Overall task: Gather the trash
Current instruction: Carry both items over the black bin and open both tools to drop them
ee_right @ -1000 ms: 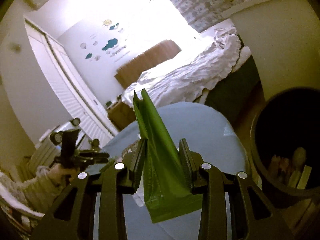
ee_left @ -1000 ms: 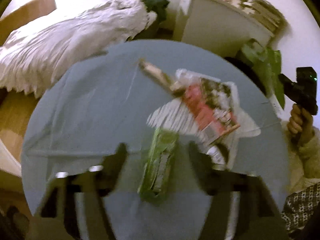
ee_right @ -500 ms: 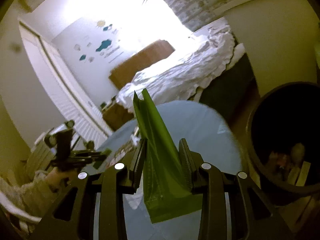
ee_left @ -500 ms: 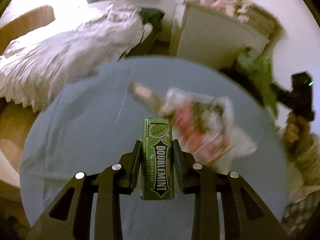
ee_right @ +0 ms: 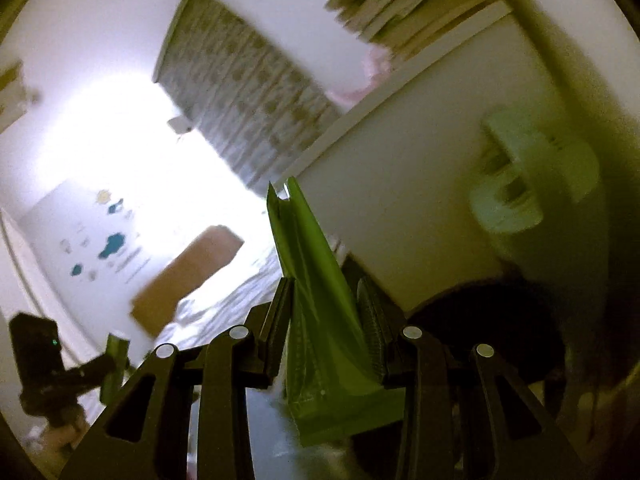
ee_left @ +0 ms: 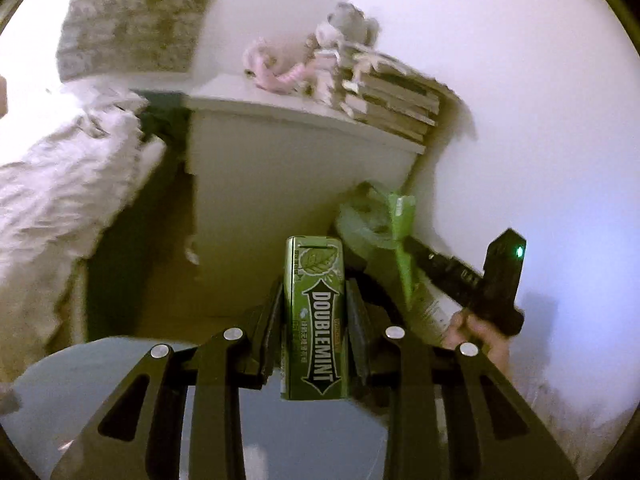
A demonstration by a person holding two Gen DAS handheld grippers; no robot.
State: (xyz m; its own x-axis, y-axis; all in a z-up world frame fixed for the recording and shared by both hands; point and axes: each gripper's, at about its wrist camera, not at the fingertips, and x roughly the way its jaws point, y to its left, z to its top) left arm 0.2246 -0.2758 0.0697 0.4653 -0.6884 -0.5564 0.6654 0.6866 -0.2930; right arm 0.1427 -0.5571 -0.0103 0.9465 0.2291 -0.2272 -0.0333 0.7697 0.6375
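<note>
Left tool: my left tool (ee_left: 314,312) is clamped on the green rectangular cardboard Doublemint gum pack (ee_left: 315,322); its jaws have just been closing, and the pack now sits upright between the pads, label facing my camera.
Gum pack position: I see it held above the far edge of the pale blue round surface (ee_left: 120,376), with the floor and a cabinet behind it.
Right tool: my right tool (ee_right: 326,308) is pinched narrow on a flat green plastic wrapper (ee_right: 316,300), which sticks up past the fingertips and hangs below them.
Right tool from the left camera: I see the right tool (ee_left: 404,240) at the right, gripped by a hand (ee_left: 476,336), with the green wrapper (ee_left: 402,232) pointing up from it.
Left tool from the right camera: it shows low at the left, dark and blurred, with a small green light.
Bin: a dark round bin (ee_right: 492,320) sits just behind and right of my right tool, at the foot of the cabinet; the left camera shows only a sliver of it.
Cabinet: a white boxy cabinet (ee_left: 288,176) carries a stack of books (ee_left: 392,100) and pink soft toys (ee_left: 288,68).
Bed: a bed with rumpled white bedding (ee_left: 60,192) lies at the left.
Sharpness: both views are smeared, so I cannot read what is inside the bin.
</note>
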